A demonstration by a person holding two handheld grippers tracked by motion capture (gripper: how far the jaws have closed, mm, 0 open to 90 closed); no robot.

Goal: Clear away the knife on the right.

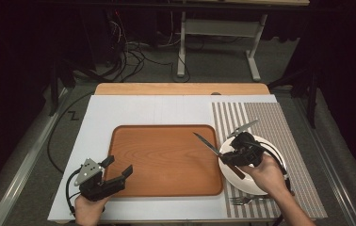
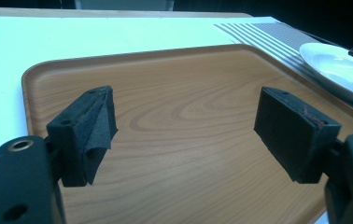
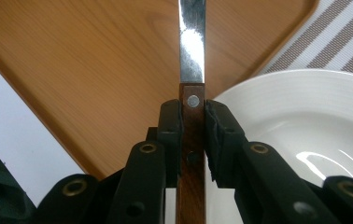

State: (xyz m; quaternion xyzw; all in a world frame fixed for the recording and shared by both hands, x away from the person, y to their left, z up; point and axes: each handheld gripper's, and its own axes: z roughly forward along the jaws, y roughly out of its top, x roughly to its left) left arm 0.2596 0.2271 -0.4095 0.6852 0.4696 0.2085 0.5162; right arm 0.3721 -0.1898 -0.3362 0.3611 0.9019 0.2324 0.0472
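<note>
1. Wooden-handled knife (image 3: 191, 116) is clamped in the right gripper (image 1: 235, 151); both pads press the flat sides of the handle just behind the front rivet, as the right gripper view shows.
2. Knife location: held above the table, straddling the right edge of the wooden tray (image 1: 166, 186) and the near-left rim of the white plate (image 1: 279, 153). Whether it touches either cannot be told.
3. Long axis: the blade (image 1: 207, 142) points up and left in the high view, out over the tray's right portion; the handle end trails down and right over the plate.
4. Key relation, by judgement: the tray lies ahead of the blade tip, so a move along the knife's own axis would carry it onto the tray.
5. Left gripper (image 1: 118, 170) hovers over the tray's near-left corner, jaws standing apart with nothing between them; bare tray surface shows between its pads (image 2: 93, 133).
6. Right hand (image 1: 265, 175) is the nearer 1 to the knife; the left gripper stands well apart from it.
7. Fork (image 1: 242, 200) lies on the striped placemat (image 1: 291, 127), near the plate's front edge, untouched.
</note>
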